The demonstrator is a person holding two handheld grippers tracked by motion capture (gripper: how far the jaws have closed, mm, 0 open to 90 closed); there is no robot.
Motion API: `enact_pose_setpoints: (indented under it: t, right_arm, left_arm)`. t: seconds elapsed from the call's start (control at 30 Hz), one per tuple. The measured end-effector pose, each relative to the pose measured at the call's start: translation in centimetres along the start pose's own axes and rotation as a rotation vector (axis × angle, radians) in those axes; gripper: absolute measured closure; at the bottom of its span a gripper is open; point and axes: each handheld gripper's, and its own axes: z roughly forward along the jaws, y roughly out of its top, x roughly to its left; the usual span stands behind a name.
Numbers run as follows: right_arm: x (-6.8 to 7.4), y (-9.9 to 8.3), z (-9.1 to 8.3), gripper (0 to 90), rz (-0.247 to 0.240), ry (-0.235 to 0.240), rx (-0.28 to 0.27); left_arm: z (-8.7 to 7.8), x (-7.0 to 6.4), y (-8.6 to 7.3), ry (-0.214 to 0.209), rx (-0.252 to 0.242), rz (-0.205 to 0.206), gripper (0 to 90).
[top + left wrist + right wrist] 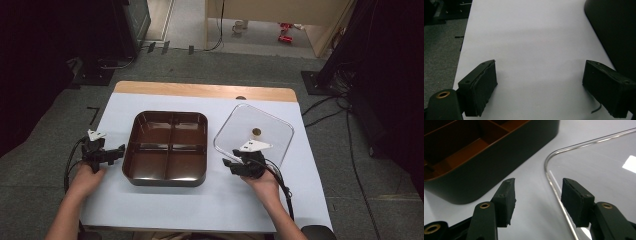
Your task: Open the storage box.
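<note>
Between the jaws of the right gripper (537, 202) runs the near left edge of the clear lid (599, 170), which lies flat on the tabletop (534, 185); the jaws stand moderately apart and grip nothing, one jaw over the bare white surface outside the rim, the other over the transparent sheet just inside it. Whether either pad touches the rim cannot be told. Beyond the outer jaw and to its far side sits the brown tray (486, 167), its dark outer wall near the jaw tip but apart from it, its divided compartments showing above. In the high view the right gripper (240, 165) rests at the lid's (260, 122) near corner, held by the person's right hand (262, 182), and a small round knob (256, 132) sits at the lid's middle, ahead of the jaws. The tray (131, 150) lies to the side of these jaws, with the lid just beside it and not touching it.

Between the jaws of the left gripper (540, 87) lies only plain white tabletop (531, 37); these jaws are spread wide and empty. Past the tip of one jaw, off to its outer side, the tray's dark rounded wall (614, 30) rises close by. In the high view the left gripper (112, 155) sits in the left hand (87, 177) just beside the tray's outer wall, its jaws pointing toward it, and well apart from the lid
</note>
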Motion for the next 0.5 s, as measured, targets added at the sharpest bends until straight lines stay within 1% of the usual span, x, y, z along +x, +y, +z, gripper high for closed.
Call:
enact_pose_setpoints:
  t: [0.03,0.07,0.1,0.13,0.23,0.3,0.37,0.4,0.47,0.5]
  right_arm:
    - [0.0,0.0,0.0,44.7,0.000,0.000,0.000]
    - [0.3,-0.2,0.4,42.9,-0.022,0.003,0.012]
    - [0.4,-0.2,0.6,42.5,-0.025,0.009,0.015]
    - [0.4,-0.2,0.6,42.5,-0.025,0.009,0.015]
    - [0.7,-0.5,1.3,40.6,-0.005,0.022,0.025]
    - [0.9,-0.9,2.1,40.2,-0.005,0.024,0.039]
    - [1.0,-1.1,2.3,40.2,-0.004,0.020,0.043]
    - [1.1,-1.4,2.7,40.2,0.002,0.014,0.056]
    - [1.1,-1.5,2.8,40.0,0.003,0.012,0.061]
    - [1.2,-1.7,2.9,40.1,-0.007,0.004,0.044]
  left_arm:
    - [0.0,0.0,0.0,0.000,0.000,0.000,12.1]
    - [0.0,0.0,0.0,0.000,0.000,0.000,12.1]
    - [0.0,0.0,0.0,0.000,0.000,0.000,12.1]
    - [0.0,0.0,0.0,0.000,0.000,0.000,12.1]
    - [0.0,0.0,0.0,0.000,0.000,0.000,12.1]
    - [0.0,0.0,0.0,0.000,0.000,0.000,12.1]
    - [0.0,0.0,0.0,0.000,0.000,0.000,12.1]
    - [0.0,0.0,0.0,0.000,0.000,0.000,12.1]
    - [0.0,0.0,0.0,0.000,0.000,0.000,12.1]
    - [0.0,0.0,0.0,0.000,0.000,0.000,12.1]
